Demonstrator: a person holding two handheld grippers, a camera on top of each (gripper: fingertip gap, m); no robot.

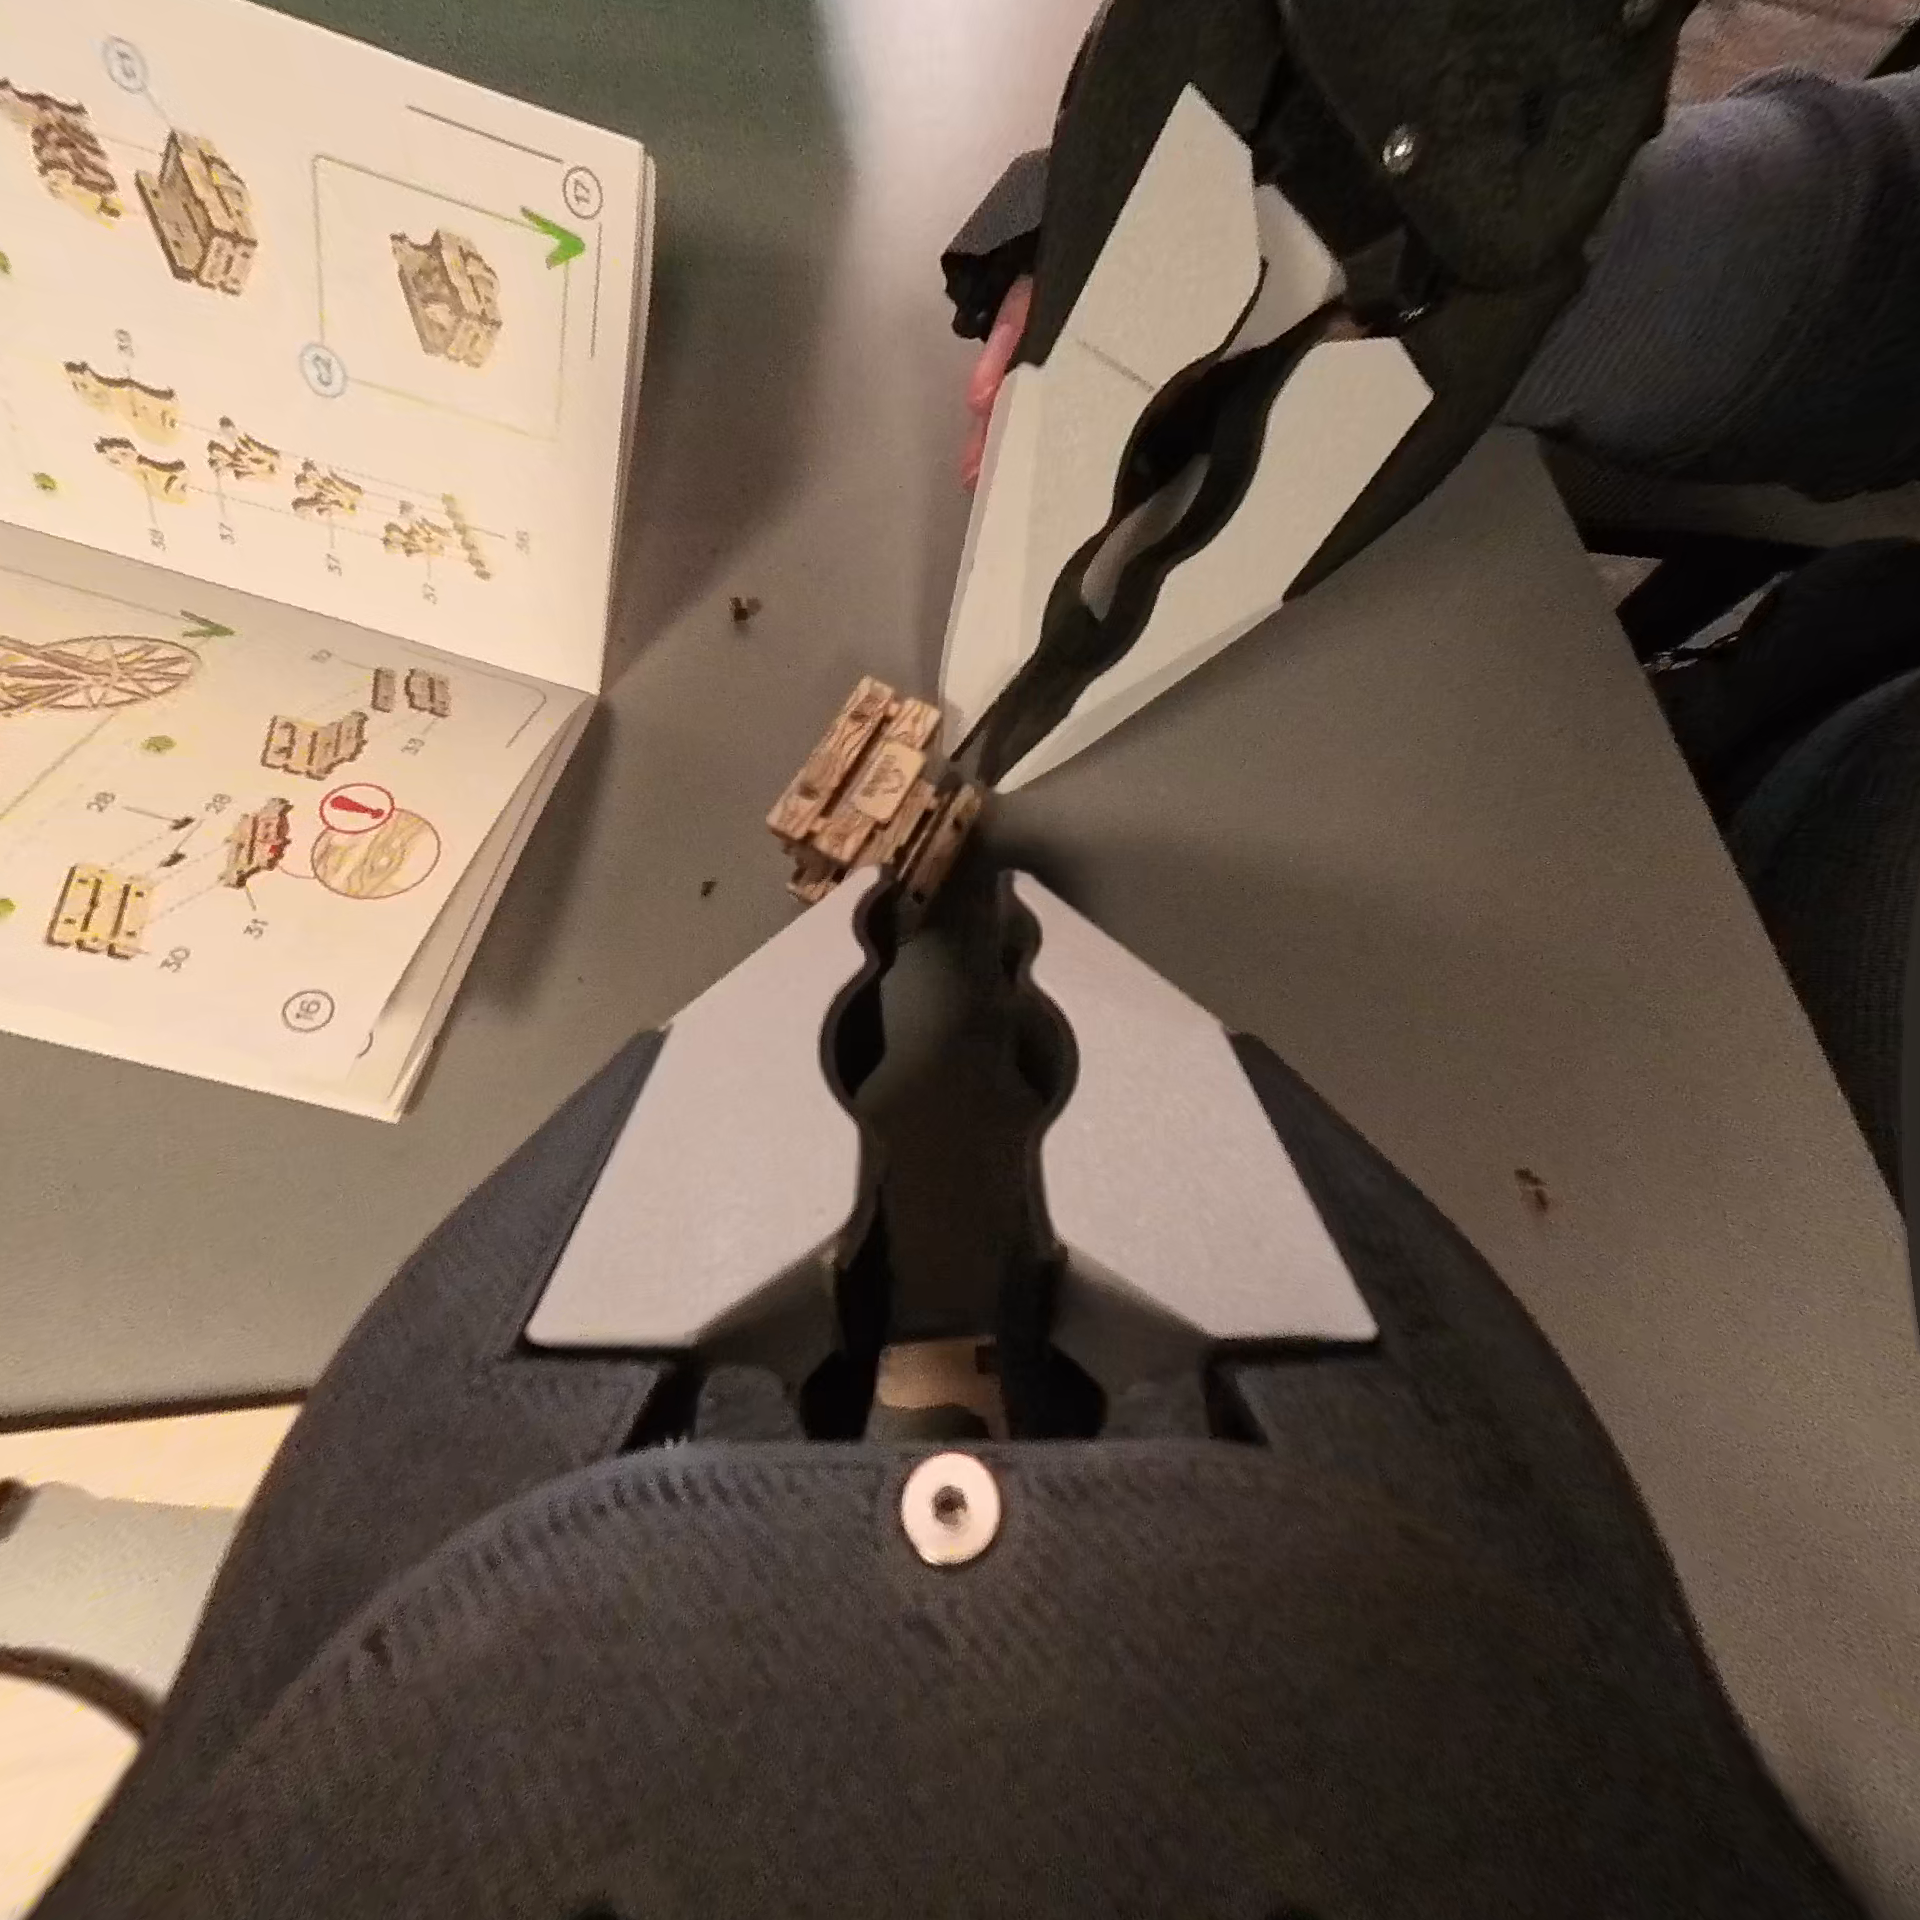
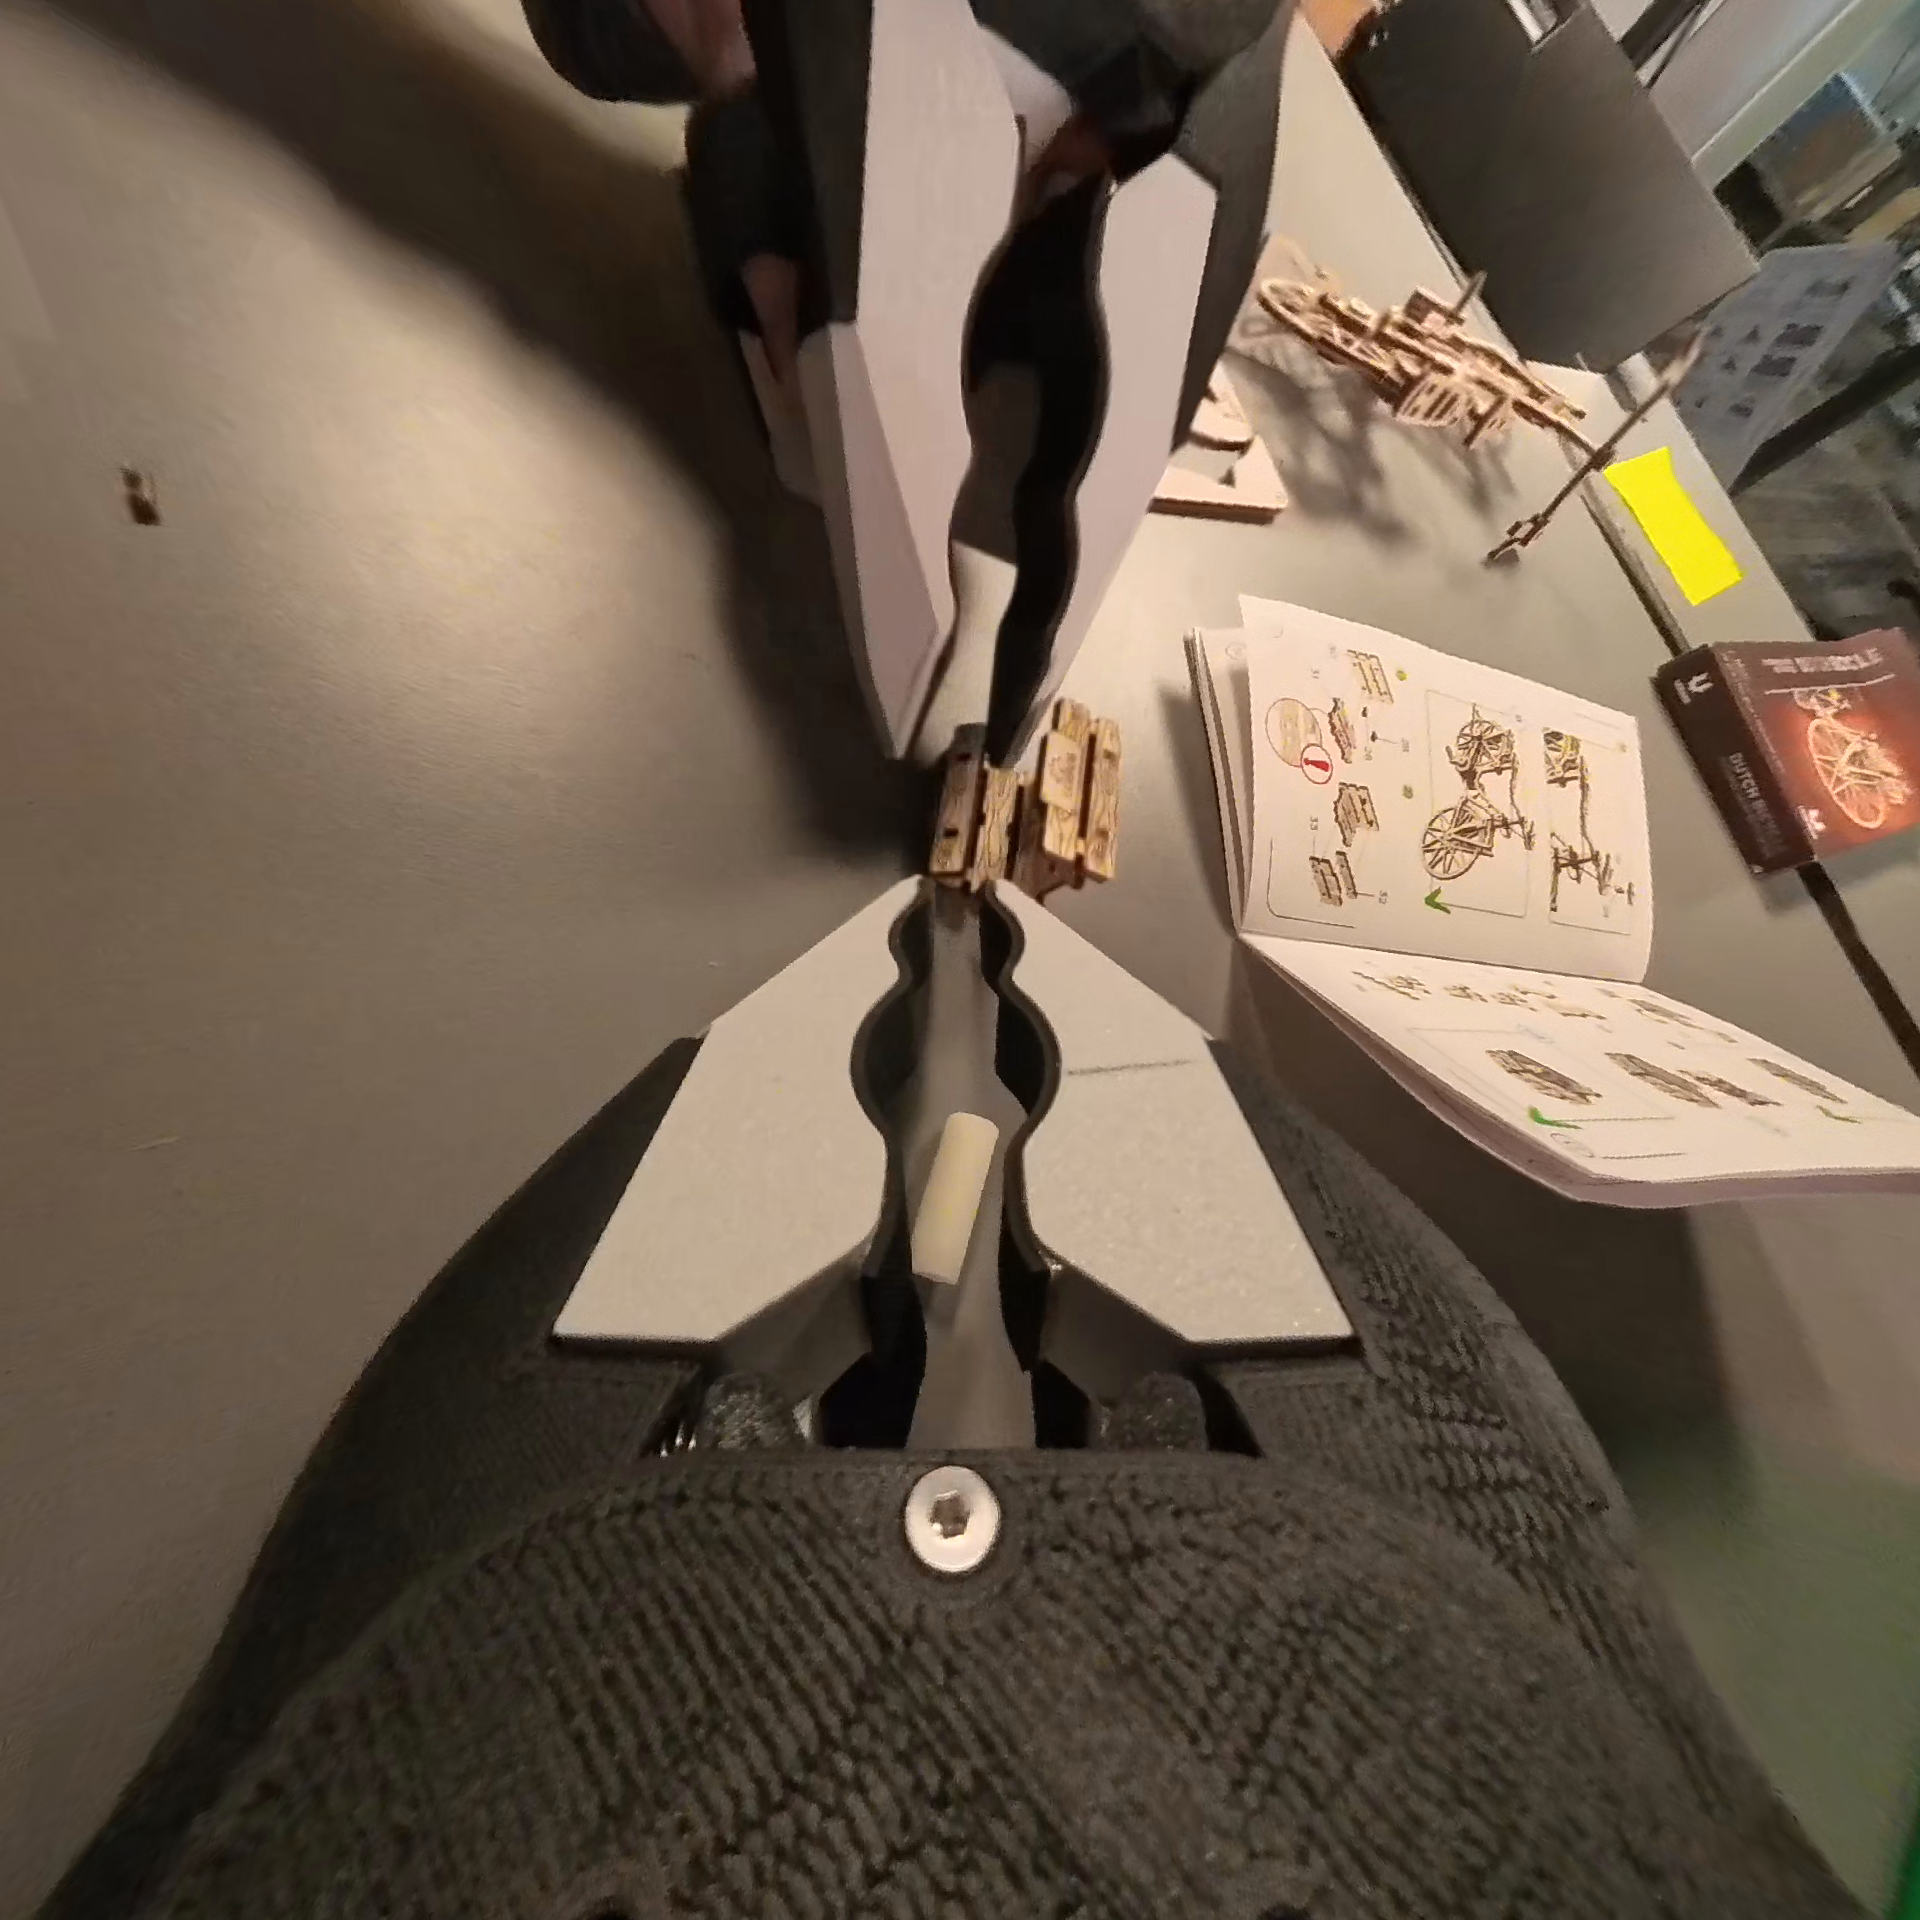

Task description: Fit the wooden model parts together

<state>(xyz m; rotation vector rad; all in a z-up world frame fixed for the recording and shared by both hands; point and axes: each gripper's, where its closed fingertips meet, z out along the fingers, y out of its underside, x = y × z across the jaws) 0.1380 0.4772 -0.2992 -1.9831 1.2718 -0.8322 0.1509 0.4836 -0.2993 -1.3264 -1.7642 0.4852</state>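
A small crate-like wooden assembly is held just above the grey table between the two grippers. My left gripper reaches up from below and is shut on its near edge. My right gripper comes in from the upper right and is shut on its far side. In the right wrist view the assembly sits just beyond my right gripper, with a slatted panel on its left side. My left gripper pinches it from above there.
An open instruction booklet lies beside the work. A wooden bicycle model, a flat wooden sheet, a dark box and a yellow note sit farther off. A white cylinder lies under my right gripper. The table edge is near a person's legs. Both grippers' tips are close together, under 4 cm apart.
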